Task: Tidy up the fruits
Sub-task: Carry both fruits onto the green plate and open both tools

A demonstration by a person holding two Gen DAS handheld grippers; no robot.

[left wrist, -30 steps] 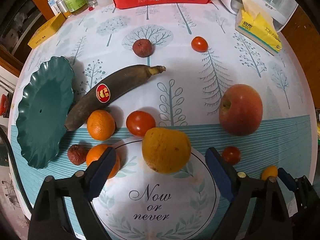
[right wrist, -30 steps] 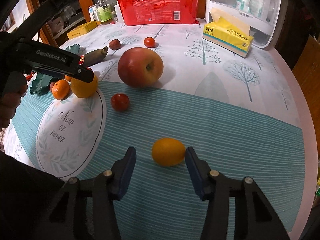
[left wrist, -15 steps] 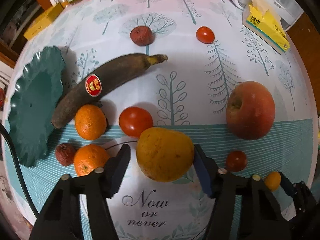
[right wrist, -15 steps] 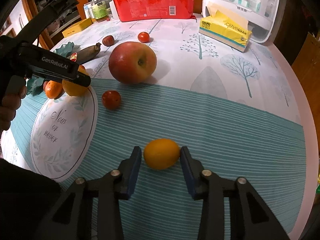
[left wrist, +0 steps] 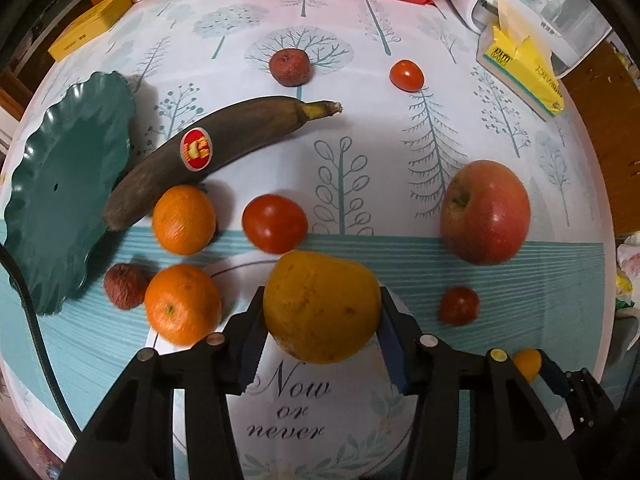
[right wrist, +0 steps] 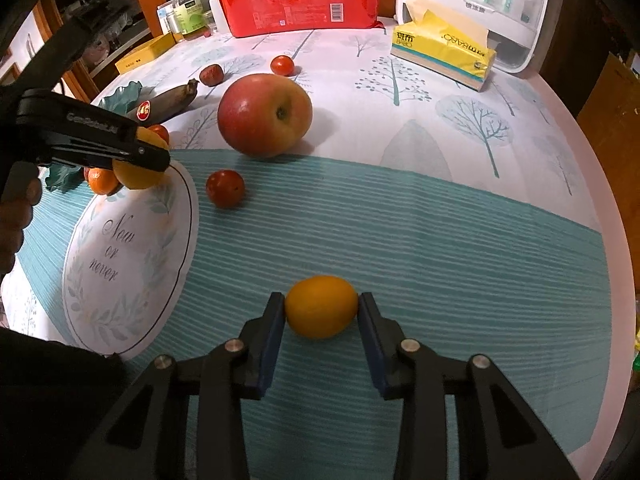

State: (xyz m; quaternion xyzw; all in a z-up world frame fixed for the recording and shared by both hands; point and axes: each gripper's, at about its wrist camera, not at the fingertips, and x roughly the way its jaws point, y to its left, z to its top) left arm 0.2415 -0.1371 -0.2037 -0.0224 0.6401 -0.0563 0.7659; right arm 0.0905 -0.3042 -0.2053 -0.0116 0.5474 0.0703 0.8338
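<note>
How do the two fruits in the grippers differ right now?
The yellow-orange fruit in the left gripper, whose jaws are closing, is bigger and blemished; the small kumquat in the right gripper is smooth and oval. The first sits over the white printed circle, the kumquat over teal stripes. Both are pressed on both sides.

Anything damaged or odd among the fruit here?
Yes. The banana beside the green plate is almost wholly dark brown, only its stem end yellow. Two small reddish fruits look shrivelled. Nothing is spilled.
</note>
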